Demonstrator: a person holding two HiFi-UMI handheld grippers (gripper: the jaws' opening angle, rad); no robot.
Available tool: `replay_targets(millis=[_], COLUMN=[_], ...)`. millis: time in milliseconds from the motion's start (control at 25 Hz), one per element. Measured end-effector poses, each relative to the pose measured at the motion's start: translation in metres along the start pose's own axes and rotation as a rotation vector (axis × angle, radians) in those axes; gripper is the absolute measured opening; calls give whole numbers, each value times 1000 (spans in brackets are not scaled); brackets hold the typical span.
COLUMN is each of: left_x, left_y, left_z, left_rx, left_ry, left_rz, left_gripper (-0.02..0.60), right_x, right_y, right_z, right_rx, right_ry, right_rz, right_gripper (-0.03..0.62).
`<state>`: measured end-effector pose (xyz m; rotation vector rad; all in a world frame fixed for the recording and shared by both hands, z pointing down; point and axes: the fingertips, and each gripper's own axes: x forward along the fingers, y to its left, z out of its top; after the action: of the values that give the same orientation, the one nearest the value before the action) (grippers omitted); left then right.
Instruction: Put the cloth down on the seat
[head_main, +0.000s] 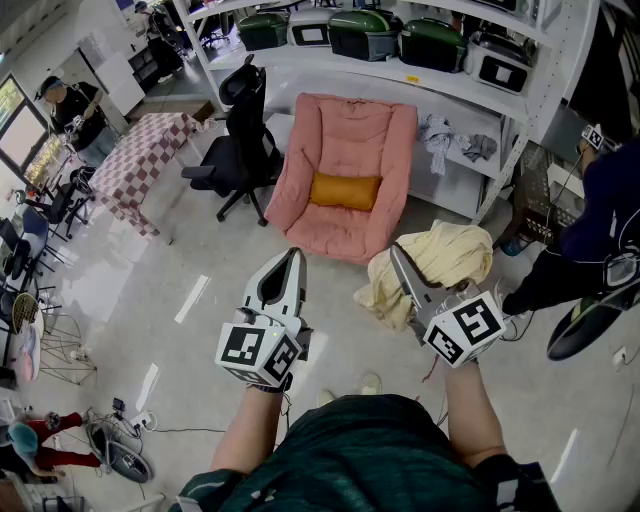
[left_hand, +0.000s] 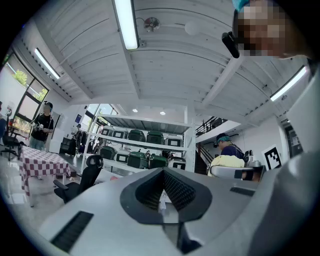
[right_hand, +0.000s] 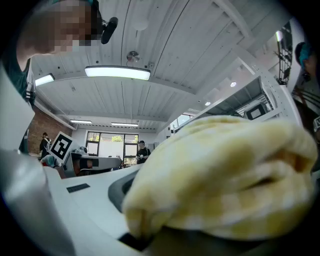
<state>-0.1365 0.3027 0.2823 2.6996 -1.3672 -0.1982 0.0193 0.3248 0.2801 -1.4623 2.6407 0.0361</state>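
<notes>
Bright, even indoor light thru-out. Src: ceiling tube (left_hand: 126, 22) & strip lamp (right_hand: 117, 72), both blown out; windows (right_hand: 107, 137) glow w/ daylight. Glossy floor (head_main: 90, 280) has pale glare, soft shadows. Both gripper views fisheye w/ dark vignetted corners. Near cloth (right_hand: 225, 175) out of focus.

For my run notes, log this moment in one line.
right tool: shut on yellow cloth | left tool: shut, empty | pink seat: ahead, cloth not yet on it
</notes>
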Motion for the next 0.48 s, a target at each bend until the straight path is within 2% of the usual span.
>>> replay_targets(millis=[480], left_x=[10], left_y=[0], left_z=[-1], left_rx=[0], left_ry=[2], left_rz=[15], left_gripper=[6], right_x=[7], right_y=[-10], right_z=[-2], right_rx=[11], right_ry=[5], right_rz=[22], right_gripper=[40])
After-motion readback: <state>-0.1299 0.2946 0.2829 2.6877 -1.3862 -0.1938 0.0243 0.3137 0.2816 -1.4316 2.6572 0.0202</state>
